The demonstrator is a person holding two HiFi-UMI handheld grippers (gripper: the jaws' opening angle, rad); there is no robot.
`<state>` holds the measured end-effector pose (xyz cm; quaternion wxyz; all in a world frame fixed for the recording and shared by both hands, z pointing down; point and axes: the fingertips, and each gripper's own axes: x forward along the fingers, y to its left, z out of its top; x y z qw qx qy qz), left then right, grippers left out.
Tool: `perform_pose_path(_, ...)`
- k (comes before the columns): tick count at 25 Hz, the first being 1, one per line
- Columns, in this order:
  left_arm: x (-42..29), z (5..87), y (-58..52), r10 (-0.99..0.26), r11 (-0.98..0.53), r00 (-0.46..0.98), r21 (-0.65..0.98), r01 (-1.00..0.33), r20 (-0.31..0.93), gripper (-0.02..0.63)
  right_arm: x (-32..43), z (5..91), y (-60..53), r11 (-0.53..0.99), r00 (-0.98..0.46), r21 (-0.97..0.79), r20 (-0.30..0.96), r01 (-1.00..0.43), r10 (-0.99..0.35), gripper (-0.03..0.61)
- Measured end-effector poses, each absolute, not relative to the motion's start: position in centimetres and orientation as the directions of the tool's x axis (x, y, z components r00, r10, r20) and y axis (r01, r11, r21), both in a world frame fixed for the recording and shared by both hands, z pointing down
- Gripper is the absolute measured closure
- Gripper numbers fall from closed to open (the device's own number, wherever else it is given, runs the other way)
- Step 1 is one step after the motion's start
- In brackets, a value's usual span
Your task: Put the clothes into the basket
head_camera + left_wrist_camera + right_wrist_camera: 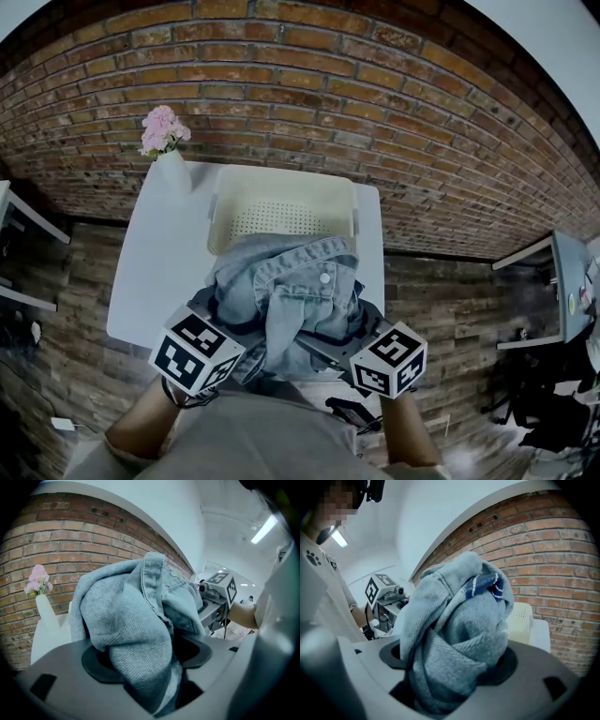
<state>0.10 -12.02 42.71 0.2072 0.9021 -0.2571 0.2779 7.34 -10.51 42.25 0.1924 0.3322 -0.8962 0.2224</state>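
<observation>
1. Left gripper (146, 663), lower centre of its own view: jaws about half apart, clamped on a thick fold of the denim jacket (300, 291).
2. Right gripper (450, 667): jaws somewhat wider, clamped on another twisted wad of it.
3. Jacket: pale blue denim, crumpled, collar and 1 white button up, navy striped scrap showing. It hangs between the 2 grippers, lower centre of the head view, overlapping the basket's near rim.
4. Cream perforated basket (281, 175) on a white table (155, 267).

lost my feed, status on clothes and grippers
Both shut on denim jacket: left gripper, right gripper. Jacket at near edge of basket, not in. Path clear; vase off left.
</observation>
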Motion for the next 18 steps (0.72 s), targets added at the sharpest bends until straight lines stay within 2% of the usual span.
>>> perform_pose_path(18, 0.8, 37.1, -21.5, -0.433, -0.808, 0.729, 0.130, -0.574, 0.530, 0.288, 8.0, 36.6, -19.8, 0.711, -0.691, -0.143, 0.428, -0.688, -0.583, 0.198)
